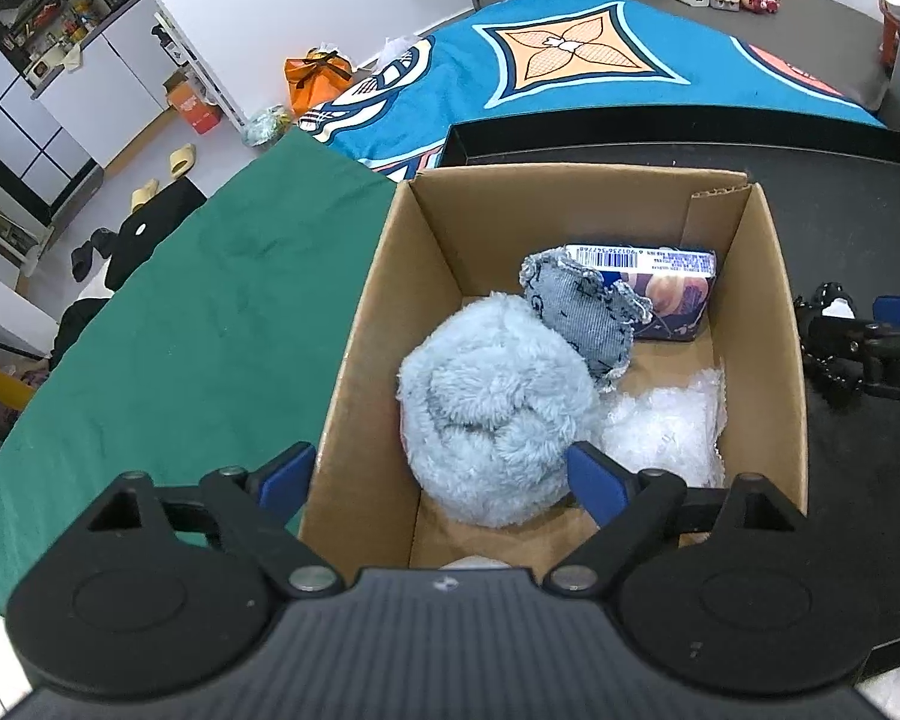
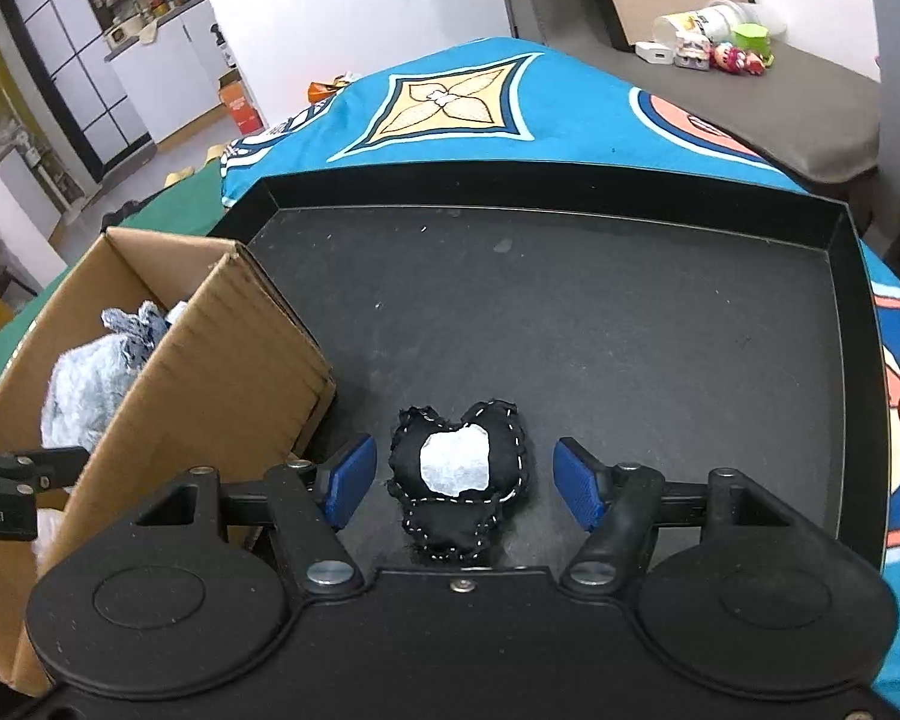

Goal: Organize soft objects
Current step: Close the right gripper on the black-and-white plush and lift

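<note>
Cushion [image 2: 459, 477], black, lies between wide right tongs [image 2: 467, 483], framed for pickup; left tongs [image 1: 441, 483], wide and empty, straddle box [image 1: 366, 324] wall.

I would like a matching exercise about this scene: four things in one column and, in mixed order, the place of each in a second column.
1. fluffy blue plush
2. black stitched plush
3. printed packet
4. left gripper

a. between the open right gripper fingers, on the black tray
b. far corner of the cardboard box
c. open, over the box's near edge
d. near part of the box

Pairs: 1-d, 2-a, 3-b, 4-c
</note>
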